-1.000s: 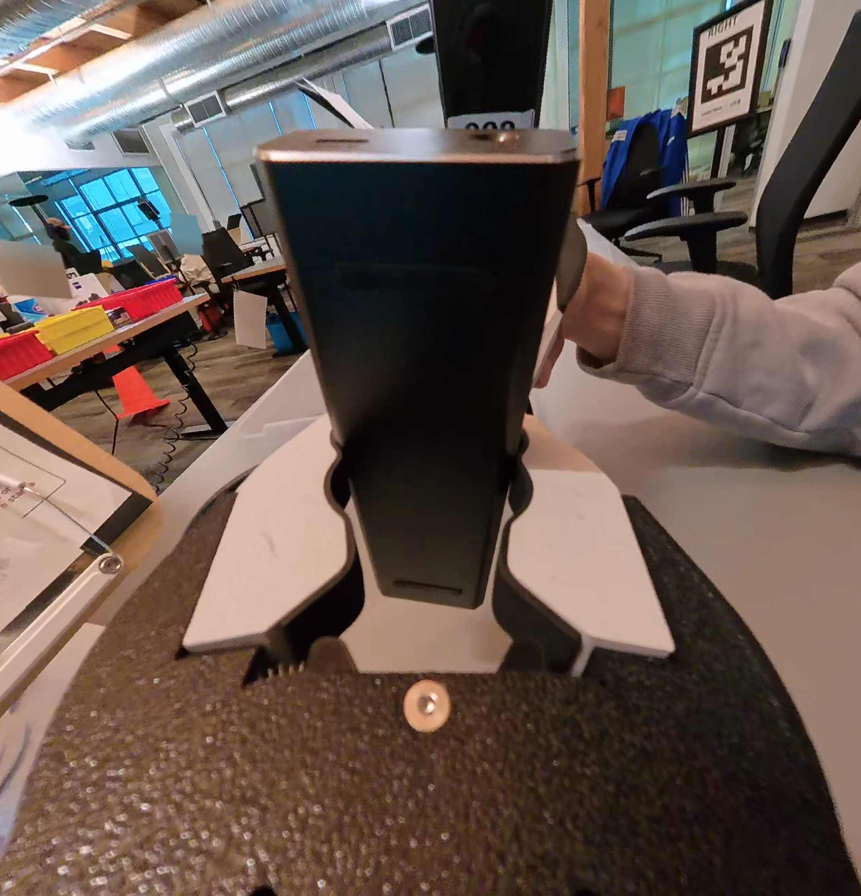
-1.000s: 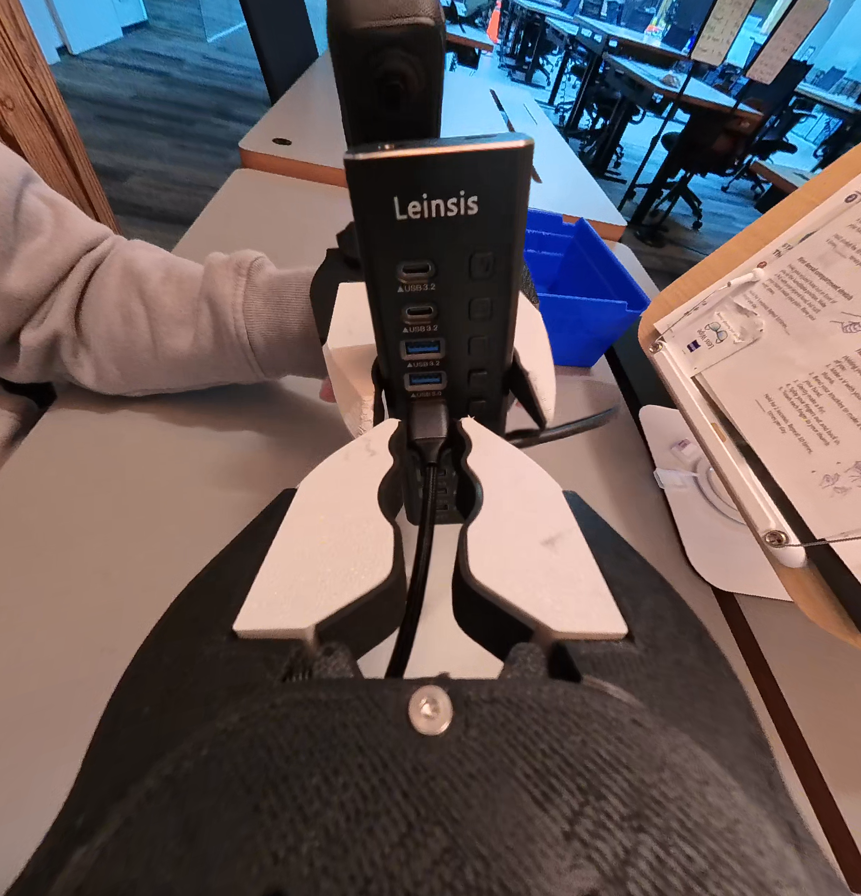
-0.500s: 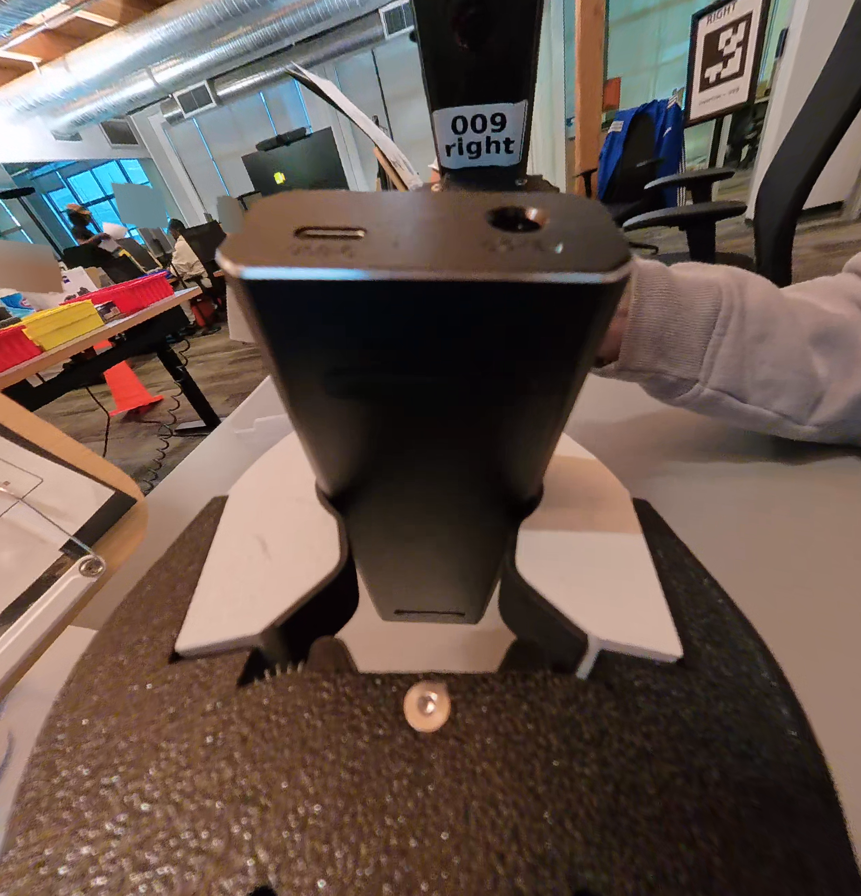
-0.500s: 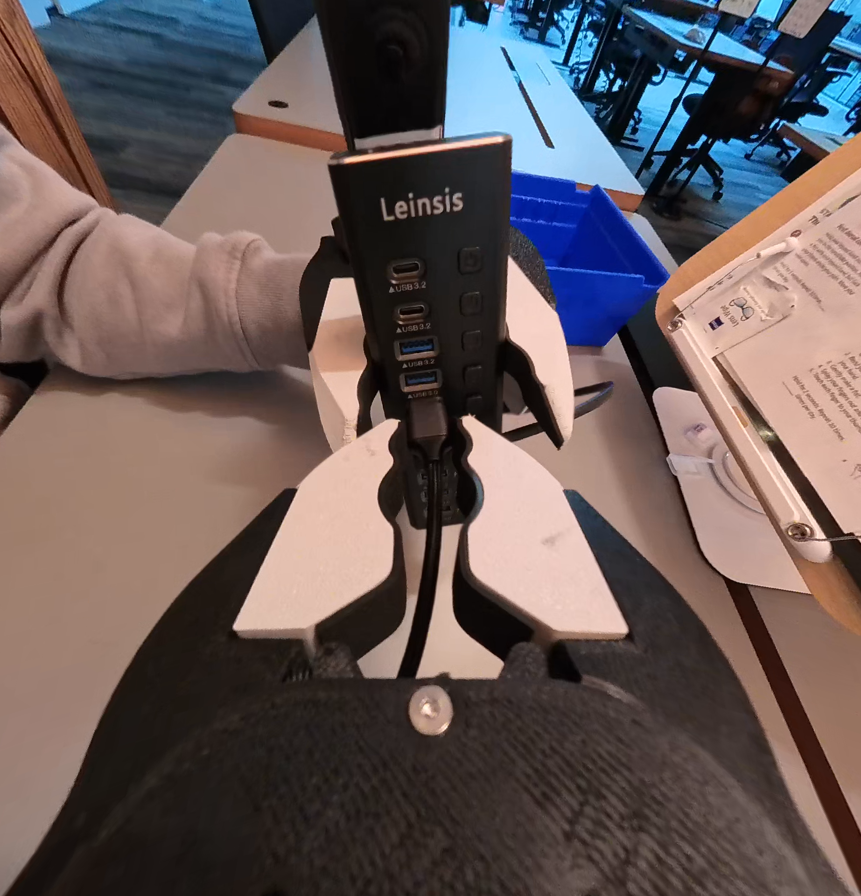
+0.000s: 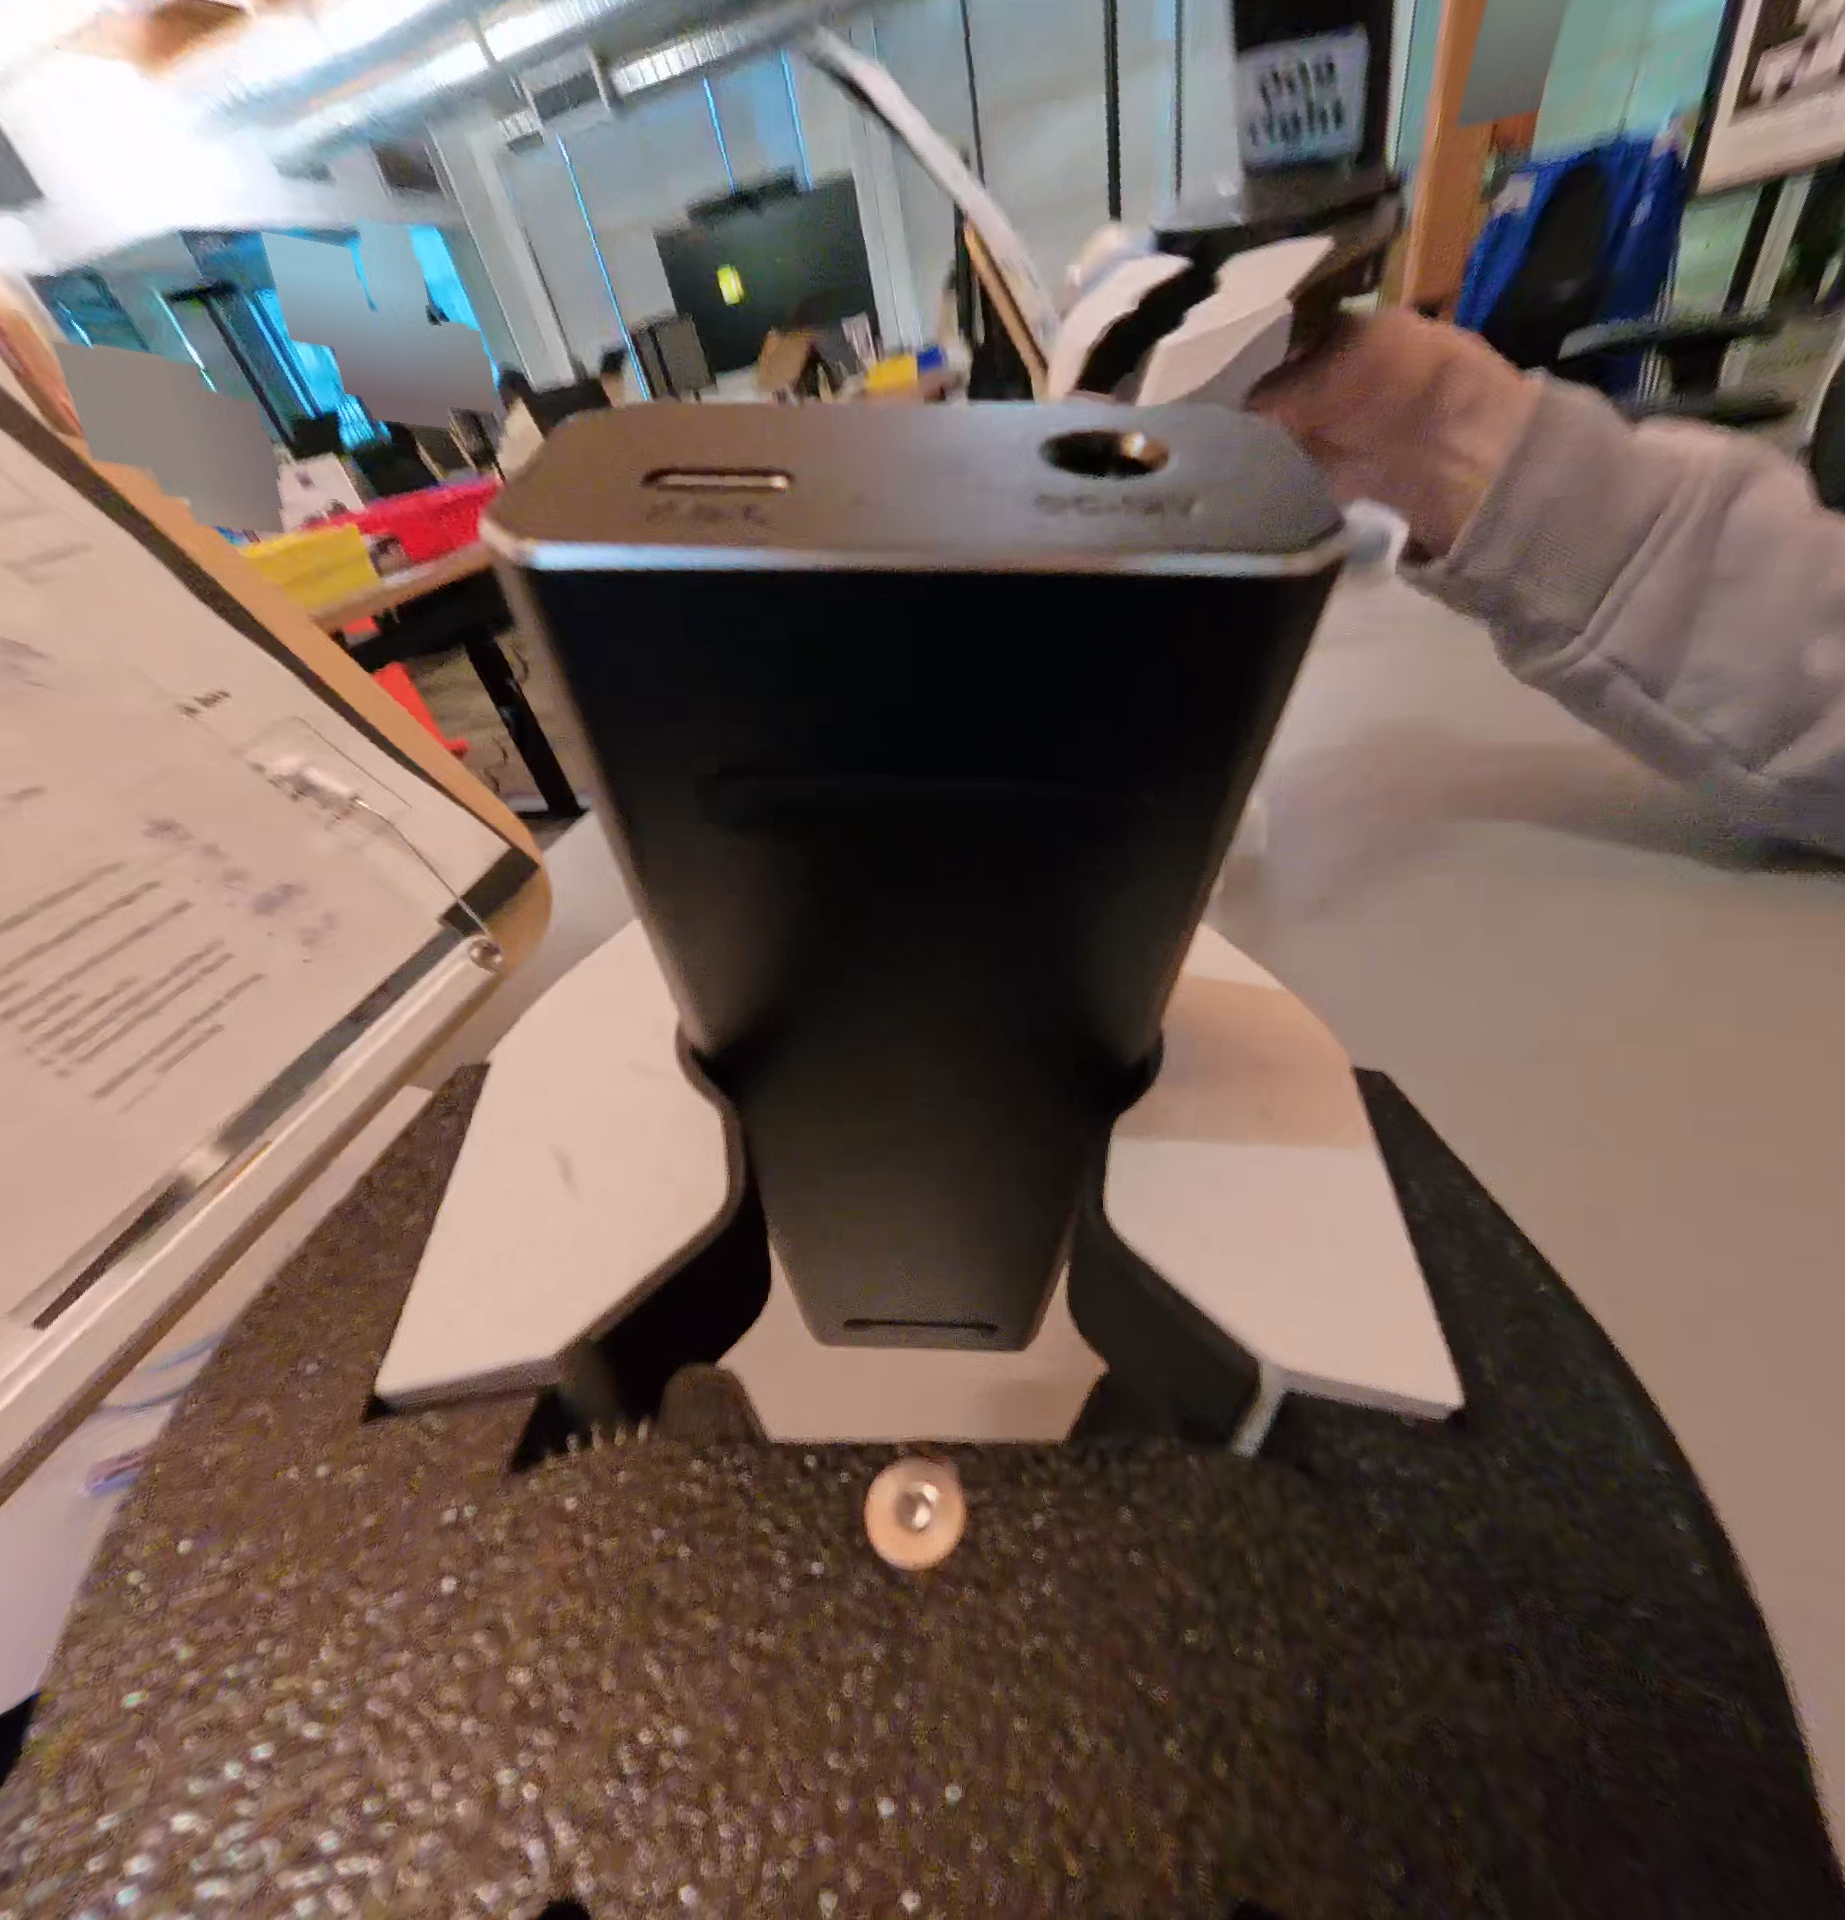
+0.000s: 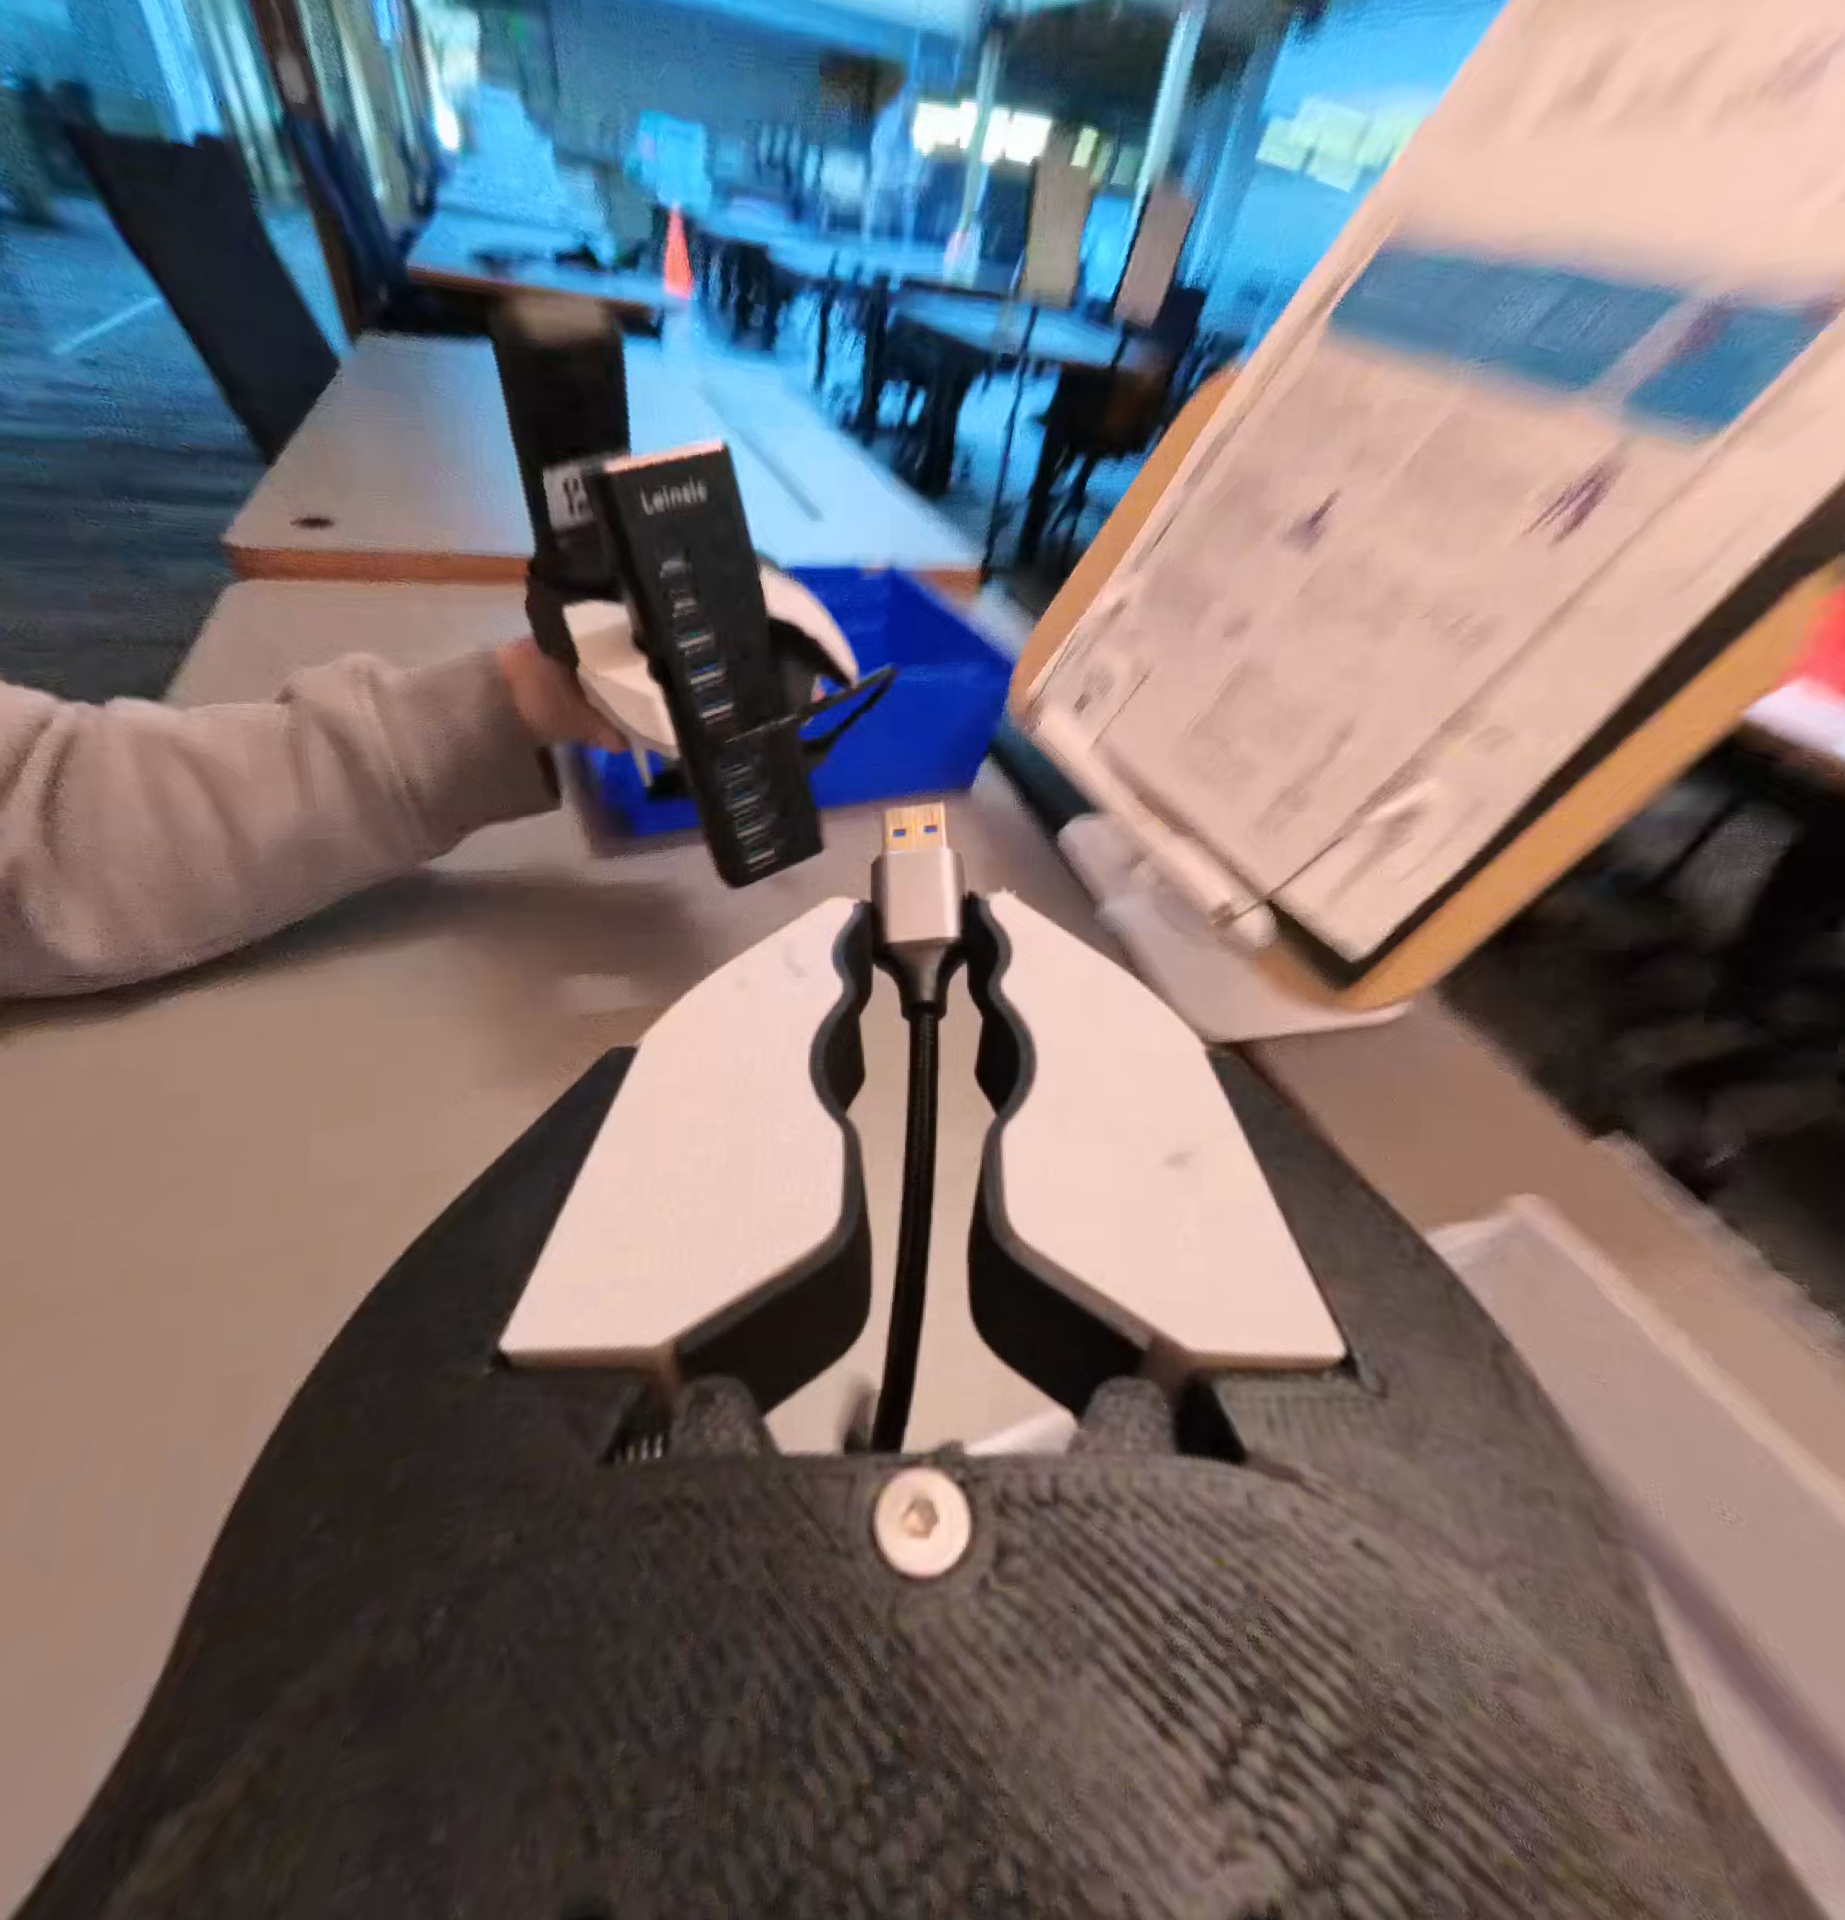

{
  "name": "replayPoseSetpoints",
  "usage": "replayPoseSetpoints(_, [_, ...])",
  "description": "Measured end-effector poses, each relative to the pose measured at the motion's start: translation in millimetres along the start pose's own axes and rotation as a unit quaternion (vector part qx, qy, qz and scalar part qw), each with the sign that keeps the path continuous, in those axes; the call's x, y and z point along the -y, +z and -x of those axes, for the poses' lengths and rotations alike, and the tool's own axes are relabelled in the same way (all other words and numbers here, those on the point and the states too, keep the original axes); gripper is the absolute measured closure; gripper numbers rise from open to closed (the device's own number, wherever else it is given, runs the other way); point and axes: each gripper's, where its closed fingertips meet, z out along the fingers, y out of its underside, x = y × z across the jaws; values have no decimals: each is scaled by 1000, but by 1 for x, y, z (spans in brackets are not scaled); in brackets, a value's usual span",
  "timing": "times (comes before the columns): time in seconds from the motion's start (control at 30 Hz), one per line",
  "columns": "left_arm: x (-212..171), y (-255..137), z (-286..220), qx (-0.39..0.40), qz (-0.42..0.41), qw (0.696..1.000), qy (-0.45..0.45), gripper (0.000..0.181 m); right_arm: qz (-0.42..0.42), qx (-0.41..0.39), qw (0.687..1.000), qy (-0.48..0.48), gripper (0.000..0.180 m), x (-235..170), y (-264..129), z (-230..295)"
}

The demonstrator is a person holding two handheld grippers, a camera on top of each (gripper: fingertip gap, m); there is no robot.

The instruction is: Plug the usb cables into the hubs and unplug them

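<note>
My left gripper is shut on a black USB hub and holds it upright above the table, its plain back toward the camera. In the right wrist view the hub shows its row of ports, tilted, held in the left gripper. My right gripper is shut on a silver USB plug with a black braided cable running back between the fingers. The plug is out of the hub, a short way to its lower right. The right gripper also shows in the left wrist view, behind the hub.
A grey table lies below. A blue bin stands behind the hub. A clipboard with printed sheets on a stand rises at the right; it also shows in the left wrist view. A person's grey sleeve reaches in.
The USB plug has come out of the hub. My right gripper pulled back with the plug and cable, and the hub in my left gripper now sits farther off and tilted.
</note>
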Motion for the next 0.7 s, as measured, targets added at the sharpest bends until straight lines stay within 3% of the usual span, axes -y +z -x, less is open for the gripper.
replayPoseSetpoints(0.17, [16,0,0,12,-13,1000,9,109,15,-93,991,-92,162,15,-65,-25])
replayPoseSetpoints(0.27, [25,6,-9,-11,-31,999,8,109,6,-146,987,-63,161,0,-90,-56])
replayPoseSetpoints(0.4, [30,11,-17,-25,-30,999,15,109,20,-128,991,20,162,-59,-82,-76])
replayPoseSetpoints(0.47, [28,14,-19,-24,-18,999,18,109,57,-66,994,65,162,-90,-67,-66])
replayPoseSetpoints(0.57, [28,14,-21,-26,-14,999,21,109,141,-49,984,100,161,-127,-57,-64])
replayPoseSetpoints(0.7, [31,13,-21,-27,-17,999,19,109,332,-127,927,119,158,-183,-84,-85])
